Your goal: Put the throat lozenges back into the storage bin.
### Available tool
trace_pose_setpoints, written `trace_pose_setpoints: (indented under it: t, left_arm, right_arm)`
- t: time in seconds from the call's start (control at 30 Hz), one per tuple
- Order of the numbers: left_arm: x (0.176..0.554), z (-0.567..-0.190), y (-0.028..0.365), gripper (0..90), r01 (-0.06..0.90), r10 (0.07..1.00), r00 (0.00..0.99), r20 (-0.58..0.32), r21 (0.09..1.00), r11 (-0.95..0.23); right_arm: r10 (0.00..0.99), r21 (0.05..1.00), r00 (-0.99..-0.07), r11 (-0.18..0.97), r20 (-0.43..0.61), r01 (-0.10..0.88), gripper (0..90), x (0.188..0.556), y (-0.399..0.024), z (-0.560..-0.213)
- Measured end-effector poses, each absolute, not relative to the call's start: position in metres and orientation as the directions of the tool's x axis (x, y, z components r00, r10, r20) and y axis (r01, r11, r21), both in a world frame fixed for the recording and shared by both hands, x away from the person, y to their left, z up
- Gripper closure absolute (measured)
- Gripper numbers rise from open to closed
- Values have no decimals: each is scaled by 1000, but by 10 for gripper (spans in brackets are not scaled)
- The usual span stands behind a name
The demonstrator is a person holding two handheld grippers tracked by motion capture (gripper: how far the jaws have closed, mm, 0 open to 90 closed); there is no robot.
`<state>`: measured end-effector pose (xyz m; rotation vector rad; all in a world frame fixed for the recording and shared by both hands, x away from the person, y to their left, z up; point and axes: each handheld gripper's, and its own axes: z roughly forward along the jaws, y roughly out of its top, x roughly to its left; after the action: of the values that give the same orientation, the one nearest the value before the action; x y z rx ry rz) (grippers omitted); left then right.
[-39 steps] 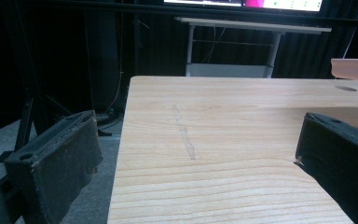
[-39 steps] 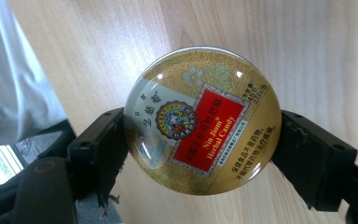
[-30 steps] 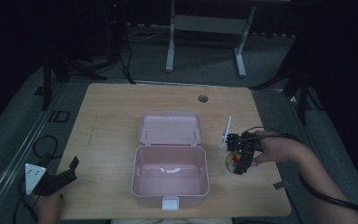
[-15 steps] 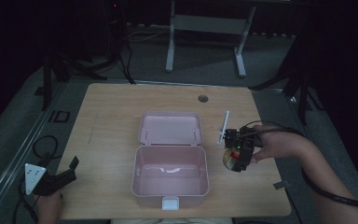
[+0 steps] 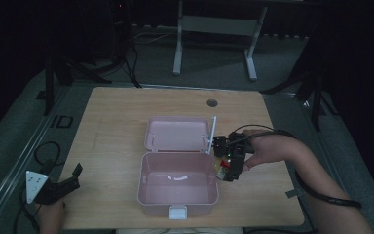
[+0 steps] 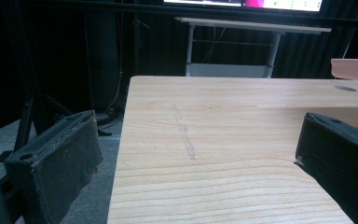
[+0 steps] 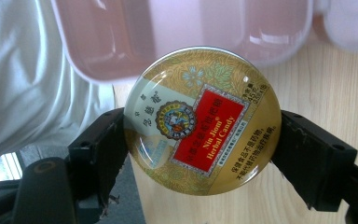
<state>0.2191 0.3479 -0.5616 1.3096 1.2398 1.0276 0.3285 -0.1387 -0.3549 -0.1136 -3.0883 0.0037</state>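
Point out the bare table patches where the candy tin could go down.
Free: the wide strip of table left of the pink lunch box, and the far strip near the round hole. Crowded: right of the box, where the right gripper holds the candy tin.

- A pale wooden tabletop [image 5: 117,126] is sitting in a dark room, showing a round cable hole [image 5: 212,103] near its far edge.
- A white metal frame [image 5: 214,29] is standing on the floor beyond.
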Motion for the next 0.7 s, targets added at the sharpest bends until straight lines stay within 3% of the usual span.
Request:
trace_pose_setpoints:
  t: [0.37,0.7]
  left_arm:
    - [219,-562,348,4,126,992,109,-62,991,48]
    - [219,-562,348,4,126,992,111,-62,991,48]
  right_arm:
    - [-30,2,-996,1000,86,-30,206,319,-91,-363]
    - [-67,5,-994,998,87,-67,206,314,-73,-369]
